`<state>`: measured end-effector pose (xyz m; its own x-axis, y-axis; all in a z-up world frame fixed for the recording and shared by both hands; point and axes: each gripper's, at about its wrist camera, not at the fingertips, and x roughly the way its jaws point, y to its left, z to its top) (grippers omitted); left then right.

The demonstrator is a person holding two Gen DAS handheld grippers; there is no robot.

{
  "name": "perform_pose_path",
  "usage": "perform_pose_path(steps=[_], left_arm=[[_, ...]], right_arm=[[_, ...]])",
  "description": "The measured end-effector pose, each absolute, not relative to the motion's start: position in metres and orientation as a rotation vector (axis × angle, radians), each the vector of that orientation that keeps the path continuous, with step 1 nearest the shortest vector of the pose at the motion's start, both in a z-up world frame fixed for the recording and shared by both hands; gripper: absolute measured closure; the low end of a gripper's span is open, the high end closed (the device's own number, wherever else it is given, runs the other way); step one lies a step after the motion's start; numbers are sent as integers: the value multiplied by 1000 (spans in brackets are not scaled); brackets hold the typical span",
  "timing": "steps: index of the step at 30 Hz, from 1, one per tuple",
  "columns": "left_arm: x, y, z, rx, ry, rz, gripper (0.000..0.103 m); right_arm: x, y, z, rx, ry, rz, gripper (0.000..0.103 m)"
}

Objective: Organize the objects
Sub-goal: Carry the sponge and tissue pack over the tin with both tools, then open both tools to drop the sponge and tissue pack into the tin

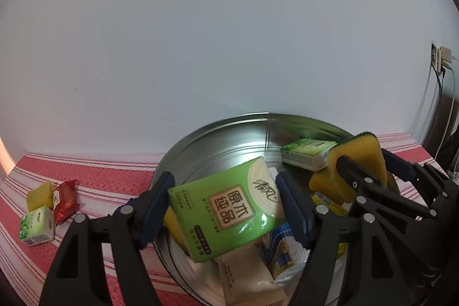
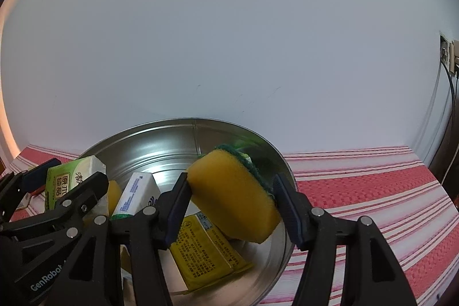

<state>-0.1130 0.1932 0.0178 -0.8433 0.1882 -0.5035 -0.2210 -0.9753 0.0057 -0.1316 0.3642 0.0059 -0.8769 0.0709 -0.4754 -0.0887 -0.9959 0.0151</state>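
Over the metal basin (image 2: 160,139), left gripper (image 1: 226,208) clamps a tissue pack (image 1: 229,208) and right gripper (image 2: 232,205) pinches a sponge (image 2: 229,191), which may bounce out if dropped.

My left gripper (image 1: 223,208) hides the yellow sponge (image 1: 175,228) behind its tissue pack (image 1: 226,205); the beige packet (image 1: 246,280) below runs off-frame.

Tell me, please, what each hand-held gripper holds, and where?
Left hand-held gripper: green tissue pack, by its short ends. Right hand-held gripper: yellow sponge, across its sides.
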Motion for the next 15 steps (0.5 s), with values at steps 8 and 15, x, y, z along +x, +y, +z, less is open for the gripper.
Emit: perform_pose_path(steps=[8,15], left_arm=[[-117,189,19,-756,23,2823,21],[-102,175,31,-610,-15,2882,0]], right_arm=[[-130,367,15,-754,138,2966,37],[-115,368,22,-663,155,2992,28]])
